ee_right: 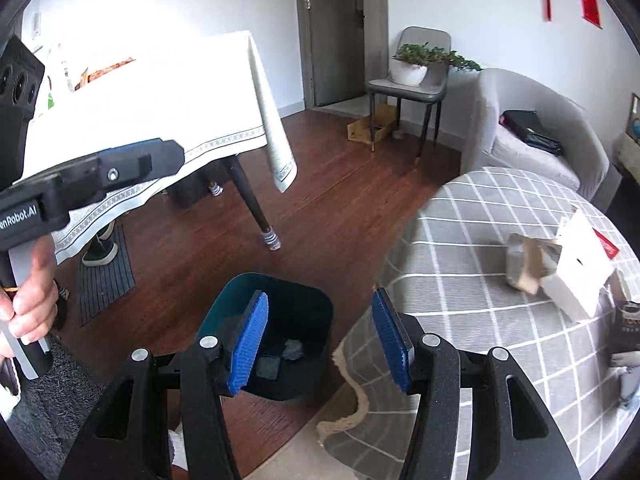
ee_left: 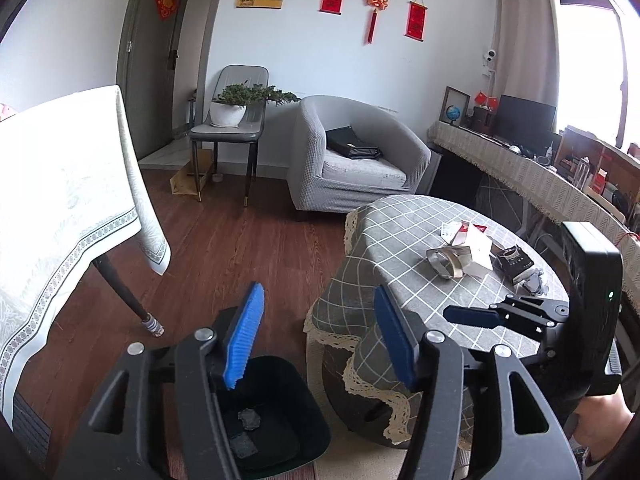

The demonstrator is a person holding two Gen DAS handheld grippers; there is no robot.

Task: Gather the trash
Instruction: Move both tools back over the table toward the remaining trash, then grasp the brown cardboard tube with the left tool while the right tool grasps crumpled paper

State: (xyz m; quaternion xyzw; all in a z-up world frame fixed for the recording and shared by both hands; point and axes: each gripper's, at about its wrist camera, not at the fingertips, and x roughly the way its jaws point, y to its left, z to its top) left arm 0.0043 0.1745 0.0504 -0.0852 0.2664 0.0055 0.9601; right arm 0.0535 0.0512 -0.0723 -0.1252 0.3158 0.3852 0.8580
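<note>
My left gripper [ee_left: 320, 336] hangs open and empty above the dark trash bin [ee_left: 308, 392], which stands on the floor beside the round table [ee_left: 416, 216] with a grey checked cloth. A crumpled grey scrap [ee_left: 250, 420] lies in the bin. On the table lie a loop of tape [ee_left: 444, 262], a white box [ee_left: 478, 254], a dark packet [ee_left: 516, 264] and a crumpled wad [ee_left: 534, 285]. My right gripper [ee_right: 320, 340] is also open and empty, over the gap between bin [ee_right: 224, 300] and table [ee_right: 460, 216]. The white box [ee_right: 580, 276] and brown paper [ee_right: 528, 264] lie to its right.
A dining table under a white cloth [ee_left: 68, 200] stands to the left, its dark leg [ee_left: 124, 288] near the bin. Behind are a grey armchair [ee_left: 360, 168], a chair with a potted plant [ee_left: 228, 116] and a long sideboard [ee_left: 520, 168]. A hand [ee_right: 28, 300] holds the left gripper [ee_right: 172, 160].
</note>
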